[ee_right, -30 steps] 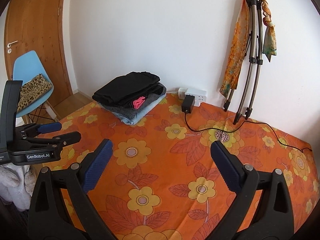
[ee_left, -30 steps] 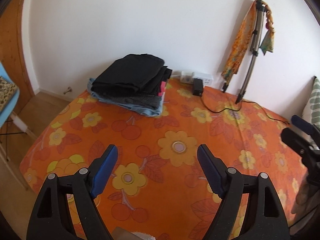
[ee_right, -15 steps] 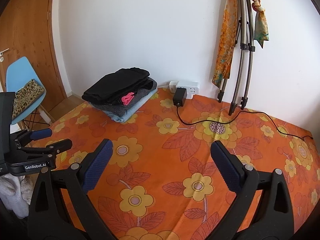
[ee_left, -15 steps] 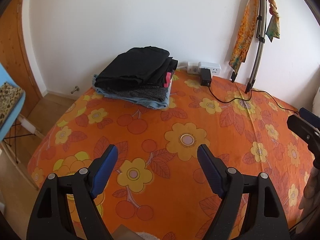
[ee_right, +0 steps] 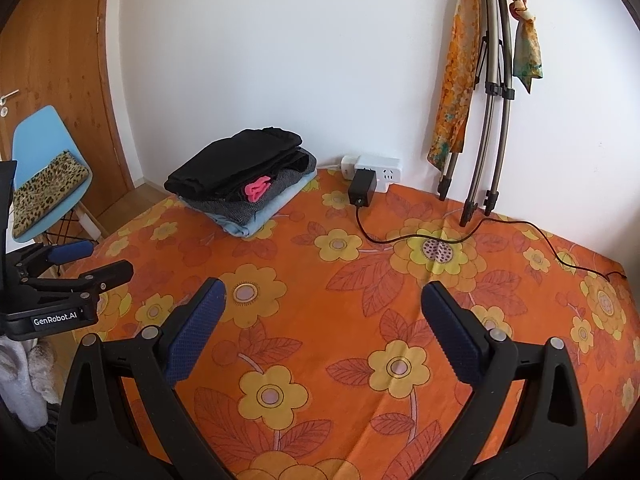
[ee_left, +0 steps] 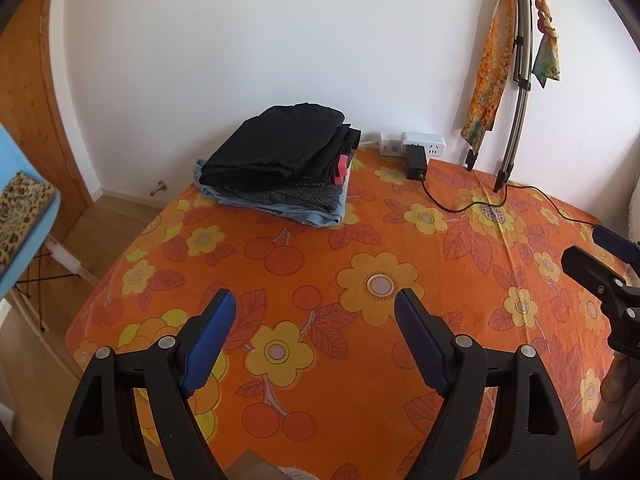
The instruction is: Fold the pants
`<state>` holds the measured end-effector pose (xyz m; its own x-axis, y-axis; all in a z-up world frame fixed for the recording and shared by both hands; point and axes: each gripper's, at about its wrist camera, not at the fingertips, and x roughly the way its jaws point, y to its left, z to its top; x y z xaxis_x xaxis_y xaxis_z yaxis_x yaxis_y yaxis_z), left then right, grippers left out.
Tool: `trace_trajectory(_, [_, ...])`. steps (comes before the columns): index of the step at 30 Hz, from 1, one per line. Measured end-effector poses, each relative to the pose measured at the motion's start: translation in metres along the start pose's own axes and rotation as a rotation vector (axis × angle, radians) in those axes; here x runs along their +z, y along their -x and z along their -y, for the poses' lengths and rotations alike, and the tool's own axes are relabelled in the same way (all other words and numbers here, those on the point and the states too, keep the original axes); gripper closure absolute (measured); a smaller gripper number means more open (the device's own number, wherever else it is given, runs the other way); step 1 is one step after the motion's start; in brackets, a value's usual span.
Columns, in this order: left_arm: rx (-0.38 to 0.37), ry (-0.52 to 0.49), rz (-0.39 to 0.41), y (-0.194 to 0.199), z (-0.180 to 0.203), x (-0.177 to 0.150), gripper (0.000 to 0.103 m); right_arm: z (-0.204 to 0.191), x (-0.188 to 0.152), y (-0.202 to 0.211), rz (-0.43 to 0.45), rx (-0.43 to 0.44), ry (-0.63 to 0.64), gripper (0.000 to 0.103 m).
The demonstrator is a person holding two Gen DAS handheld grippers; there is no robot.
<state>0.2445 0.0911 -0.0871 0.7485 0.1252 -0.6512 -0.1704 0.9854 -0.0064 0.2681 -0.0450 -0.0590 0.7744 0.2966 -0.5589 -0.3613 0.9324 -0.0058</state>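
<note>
A stack of folded clothes, black pants on top, grey and light blue ones beneath, lies at the far left of the orange flowered bed cover; it also shows in the right wrist view. My left gripper is open and empty above the cover's near part. My right gripper is open and empty above the cover too. Each gripper shows at the edge of the other's view: the right one and the left one. No unfolded pants are in view.
A white power strip with a black adapter and cable lies by the wall. A folded tripod with scarves leans on the wall. A blue chair and wooden door stand left. White fabric hangs at lower left.
Both grippers have shifted slightly forward and sideways over the bed, so the clothes stack and wall objects sit a little differently in view. Both stay open and empty.
</note>
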Motion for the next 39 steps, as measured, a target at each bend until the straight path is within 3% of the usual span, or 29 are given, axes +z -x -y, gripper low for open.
trace_trajectory(39, [0.008, -0.001, 0.021, 0.0072, 0.0023, 0.0005, 0.021, 0.0038, -0.0015, 0.0001, 0.003, 0.001, -0.006, 0.003])
